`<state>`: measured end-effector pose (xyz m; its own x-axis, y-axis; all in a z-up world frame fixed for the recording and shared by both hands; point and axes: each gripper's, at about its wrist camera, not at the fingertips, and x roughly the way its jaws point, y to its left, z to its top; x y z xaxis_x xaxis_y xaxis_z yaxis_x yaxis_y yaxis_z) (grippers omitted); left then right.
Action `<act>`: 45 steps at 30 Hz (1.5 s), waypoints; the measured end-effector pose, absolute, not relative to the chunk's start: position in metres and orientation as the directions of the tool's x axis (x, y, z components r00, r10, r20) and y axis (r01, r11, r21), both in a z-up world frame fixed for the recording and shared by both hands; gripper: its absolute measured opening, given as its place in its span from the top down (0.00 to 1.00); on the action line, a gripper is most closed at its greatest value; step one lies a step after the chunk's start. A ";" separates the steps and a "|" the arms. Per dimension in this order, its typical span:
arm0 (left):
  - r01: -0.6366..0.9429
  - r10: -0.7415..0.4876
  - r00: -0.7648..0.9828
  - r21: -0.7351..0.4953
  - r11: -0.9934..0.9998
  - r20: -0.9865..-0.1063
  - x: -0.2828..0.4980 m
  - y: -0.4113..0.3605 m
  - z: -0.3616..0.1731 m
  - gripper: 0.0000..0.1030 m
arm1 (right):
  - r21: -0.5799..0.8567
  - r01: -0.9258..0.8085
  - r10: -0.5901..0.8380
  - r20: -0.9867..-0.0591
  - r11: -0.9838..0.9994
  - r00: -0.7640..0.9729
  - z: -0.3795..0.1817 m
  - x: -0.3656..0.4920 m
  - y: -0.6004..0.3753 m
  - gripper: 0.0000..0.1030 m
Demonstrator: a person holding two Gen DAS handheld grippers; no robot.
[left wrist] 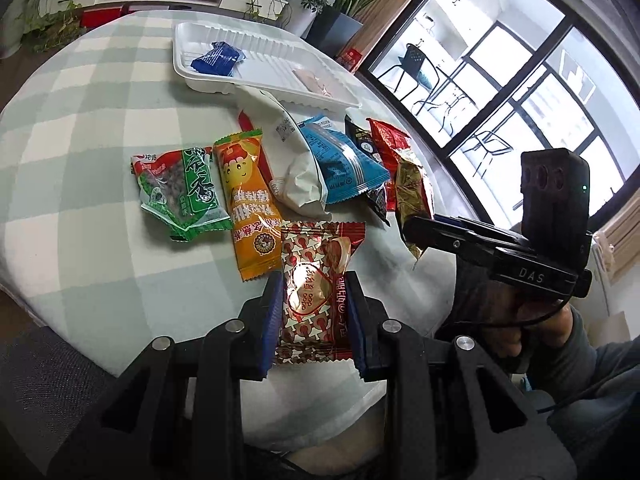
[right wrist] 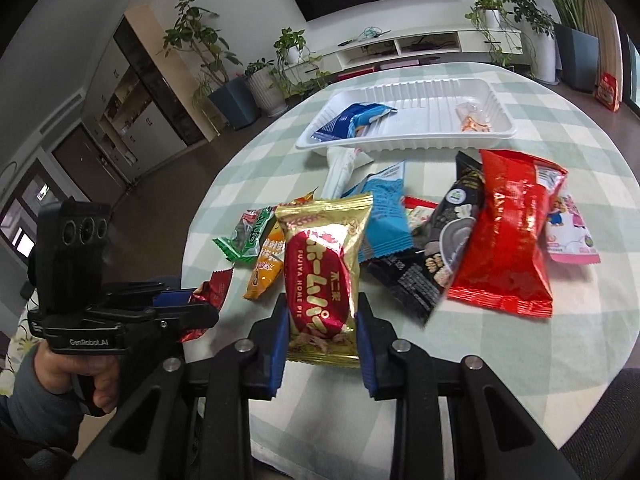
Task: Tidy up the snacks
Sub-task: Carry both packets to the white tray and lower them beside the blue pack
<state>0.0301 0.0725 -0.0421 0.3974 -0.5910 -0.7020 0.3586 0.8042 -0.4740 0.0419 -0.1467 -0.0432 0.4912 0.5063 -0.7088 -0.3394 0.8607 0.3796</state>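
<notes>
While the left gripper [left wrist: 314,316] clenched the light, crinkly red-and-white foil snack packet [left wrist: 316,292] and the right gripper [right wrist: 322,332] the slippery gold-and-red pie packet [right wrist: 320,276], both well short of the white ribbed plastic tray [right wrist: 500,128], mid-body pinches looked safest against crushing.

We see a round table [right wrist: 500,380] in checked cloth, bearing a white tray [right wrist: 404,142] and loose snack packets [right wrist: 504,240] just before it.

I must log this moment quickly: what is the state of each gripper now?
Left gripper: closed on the red-and-white patterned snack packet.
Right gripper: closed on the gold-and-red pie packet.
</notes>
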 end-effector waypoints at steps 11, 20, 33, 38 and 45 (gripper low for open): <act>0.339 -0.589 0.482 -0.482 0.808 -0.648 0.068 0.094 -0.009 0.74 | 0.455 -0.222 0.495 -0.668 0.863 0.555 -0.026 0.052 -0.207 0.68; 0.342 -0.537 0.572 -0.415 0.843 -0.620 0.160 0.099 0.042 0.74 | 0.414 -0.091 0.365 -0.655 0.906 0.662 0.011 0.105 -0.286 0.68; 0.366 -0.489 0.553 -0.330 0.870 -0.675 0.287 0.049 0.071 0.74 | 0.371 -0.134 0.361 -0.653 0.919 0.666 0.044 0.227 -0.275 0.68; 0.366 -0.496 0.509 -0.344 0.865 -0.704 0.313 0.028 0.046 0.74 | 0.352 -0.191 0.390 -0.679 0.916 0.622 0.038 0.261 -0.242 0.68; 0.335 -0.507 0.463 -0.387 0.859 -0.727 0.343 0.022 0.005 0.74 | 0.340 -0.231 0.411 -0.735 0.912 0.540 0.012 0.295 -0.210 0.68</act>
